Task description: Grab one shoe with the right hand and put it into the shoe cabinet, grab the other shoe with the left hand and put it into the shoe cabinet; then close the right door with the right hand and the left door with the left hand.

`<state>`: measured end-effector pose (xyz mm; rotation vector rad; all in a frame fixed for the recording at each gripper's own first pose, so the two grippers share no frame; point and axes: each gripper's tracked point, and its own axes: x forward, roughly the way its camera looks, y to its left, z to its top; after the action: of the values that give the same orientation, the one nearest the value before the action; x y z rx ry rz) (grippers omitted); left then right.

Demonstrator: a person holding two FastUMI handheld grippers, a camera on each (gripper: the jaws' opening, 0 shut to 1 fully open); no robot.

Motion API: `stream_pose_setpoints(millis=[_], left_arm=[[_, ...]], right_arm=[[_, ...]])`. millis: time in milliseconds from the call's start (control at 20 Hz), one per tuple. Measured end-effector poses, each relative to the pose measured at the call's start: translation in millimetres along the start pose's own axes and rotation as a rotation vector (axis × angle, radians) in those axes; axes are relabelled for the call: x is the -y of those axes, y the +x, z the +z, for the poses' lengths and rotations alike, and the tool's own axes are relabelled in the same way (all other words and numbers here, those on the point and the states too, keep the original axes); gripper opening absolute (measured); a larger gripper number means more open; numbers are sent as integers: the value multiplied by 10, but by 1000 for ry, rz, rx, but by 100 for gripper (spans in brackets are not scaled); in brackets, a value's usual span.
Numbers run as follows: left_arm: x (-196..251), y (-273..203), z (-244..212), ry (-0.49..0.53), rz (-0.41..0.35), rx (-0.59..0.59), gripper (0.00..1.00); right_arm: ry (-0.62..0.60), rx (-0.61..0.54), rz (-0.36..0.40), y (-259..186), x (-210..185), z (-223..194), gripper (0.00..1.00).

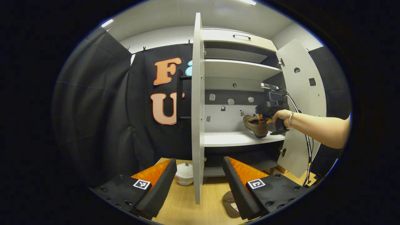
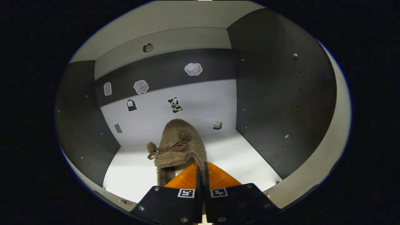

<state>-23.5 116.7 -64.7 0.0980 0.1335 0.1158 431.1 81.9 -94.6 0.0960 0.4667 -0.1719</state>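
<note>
Left gripper view, nearest first: the left gripper (image 1: 198, 184) hangs with its fingers spread wide and nothing between them, low over the wooden floor (image 1: 187, 206). Just past its right finger lies the second shoe (image 1: 230, 204), partly hidden, untouched. A small white round object (image 1: 184, 174) sits beyond the left finger; I cannot make out what it is. Next comes the edge of the left door (image 1: 197, 118), swung fully open toward the camera, its dark handle (image 1: 179, 95) on the outer face. Farther off, a hand (image 1: 280, 116) holds the right gripper (image 1: 264, 118) at the shoe cabinet's (image 1: 240, 37) lower shelf (image 1: 237, 139), with the brown shoe (image 1: 254, 125) tilted, toe inward, its sole at or just above the shelf. The right door (image 1: 304, 103) stands open beyond the arm.

Right gripper view, near to far: the fingers are pressed close together, pinching the shoe's heel rim between them; the fuzzy brown upper with its small bow points toward the cabinet's back wall (image 2: 187, 109), which carries several stickers.

Judgement on progress: the first step is close to finished, the shoe being inside the compartment but apparently not yet released. Left to do: let go, fetch the second shoe with the left gripper, place it, then shut both doors.

Count: two shoes, two doors, two grippers, one cabinet.
</note>
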Motion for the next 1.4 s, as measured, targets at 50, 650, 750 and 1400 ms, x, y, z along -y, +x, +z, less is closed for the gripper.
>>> stream_pose_setpoints(millis=[50, 650, 750, 1400], left_arm=[[7, -30, -10, -2, 1, -2, 96], [333, -5, -371, -18, -33, -63, 97], [430, 36, -582, -30, -51, -98, 97], [869, 362, -2569, 25, -72, -436, 97]], right_arm=[[4, -11, 6, 2, -9, -27, 7], [-94, 222, 74, -1501, 256, -88, 87], [-83, 239, 96, -1760, 318, -200, 93], [-161, 300, 116, -2807, 860, -695, 93]])
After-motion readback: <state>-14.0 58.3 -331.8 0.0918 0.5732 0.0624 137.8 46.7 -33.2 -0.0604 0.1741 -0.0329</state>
